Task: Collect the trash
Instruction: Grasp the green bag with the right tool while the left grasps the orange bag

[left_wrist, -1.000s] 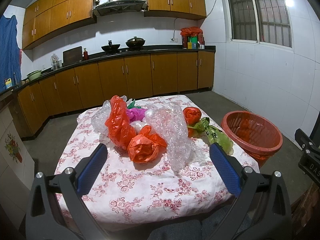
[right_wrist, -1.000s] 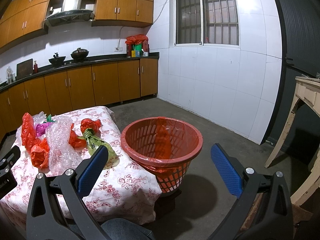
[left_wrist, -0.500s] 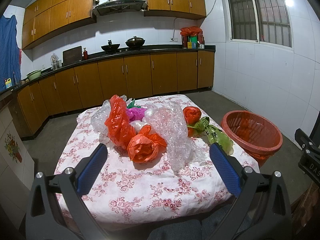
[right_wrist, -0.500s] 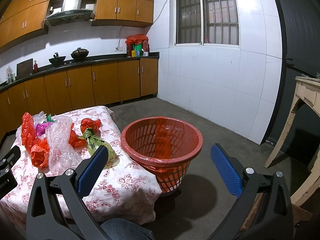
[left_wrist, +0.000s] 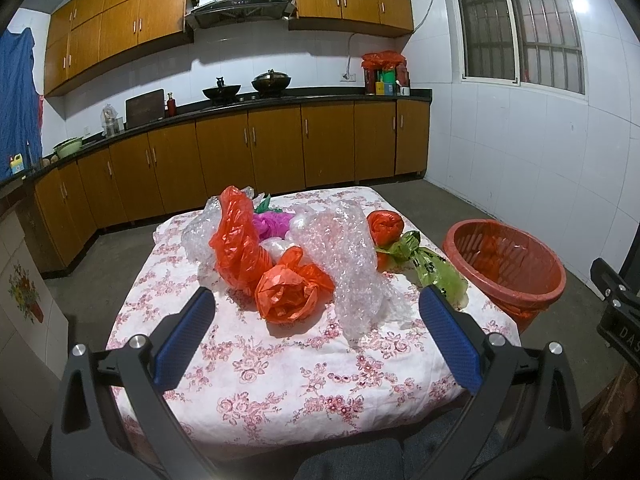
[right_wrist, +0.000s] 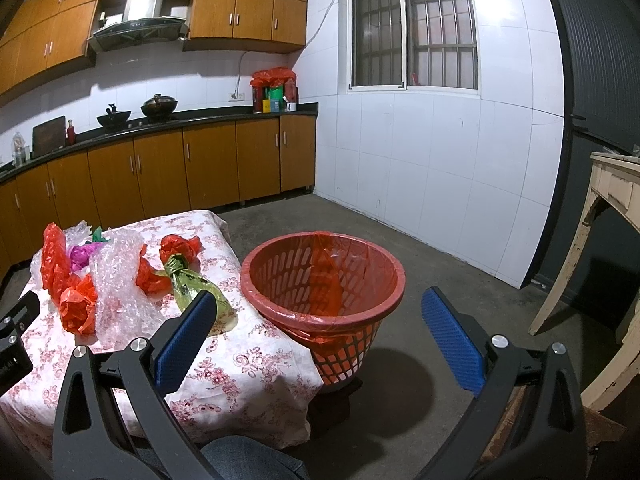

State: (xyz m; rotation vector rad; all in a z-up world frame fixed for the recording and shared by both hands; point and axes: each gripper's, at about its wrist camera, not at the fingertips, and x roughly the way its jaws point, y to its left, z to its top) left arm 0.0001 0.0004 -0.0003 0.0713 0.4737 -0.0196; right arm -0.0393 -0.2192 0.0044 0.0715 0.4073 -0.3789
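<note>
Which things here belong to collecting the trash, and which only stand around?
For the job:
- orange bags
- bubble wrap
- green bag
- pink bag
- red lined basket

Only around:
- woks on the counter
- cream side table
- cupboards

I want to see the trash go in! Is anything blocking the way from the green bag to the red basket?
Nothing visible does. The green bag lies at the table's edge nearest the red basket, which stands open-topped right beside the table. Both the left gripper and right gripper are open, holding nothing.
</note>
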